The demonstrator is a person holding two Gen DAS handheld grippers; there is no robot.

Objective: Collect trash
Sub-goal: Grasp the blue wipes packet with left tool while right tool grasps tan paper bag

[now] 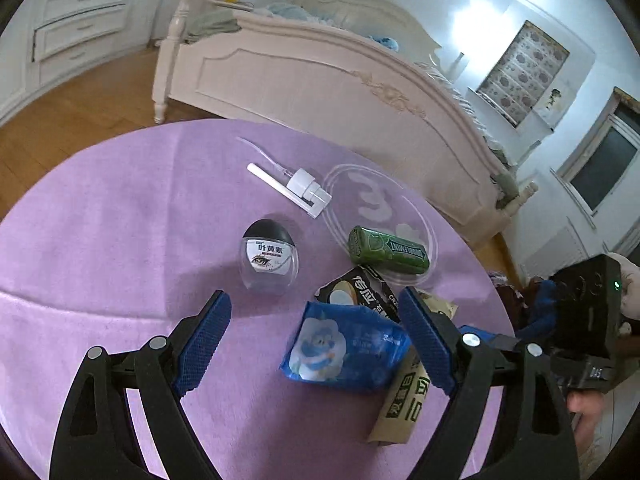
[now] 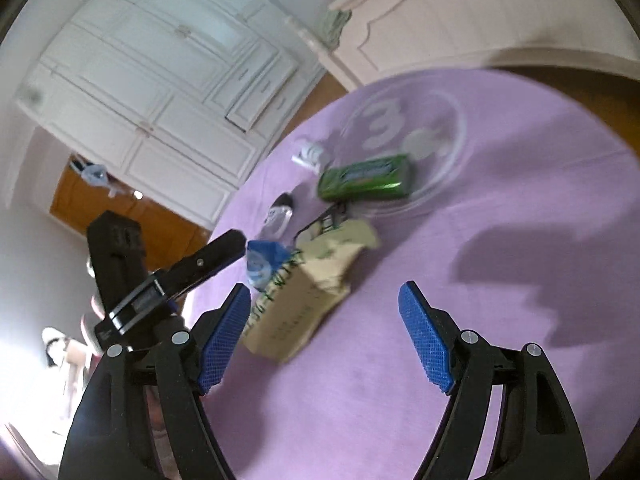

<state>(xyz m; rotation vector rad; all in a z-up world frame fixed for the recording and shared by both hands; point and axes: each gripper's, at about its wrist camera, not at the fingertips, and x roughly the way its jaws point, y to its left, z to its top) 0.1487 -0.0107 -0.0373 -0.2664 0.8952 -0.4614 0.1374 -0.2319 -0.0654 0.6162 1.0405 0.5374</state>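
My left view is sharp, with cool daylight glaring off the far wall. My right view is smeared with blur, shadows darken the worktop, and both pictures bend at the edges.

Round table covered in matt lilac cloth. Green gum pack in glossy foil. Blue tissue packet in shiny plastic film. Tan carton of matt card, crumpled. Clear glass plate, smooth. Wooden floor, polished.
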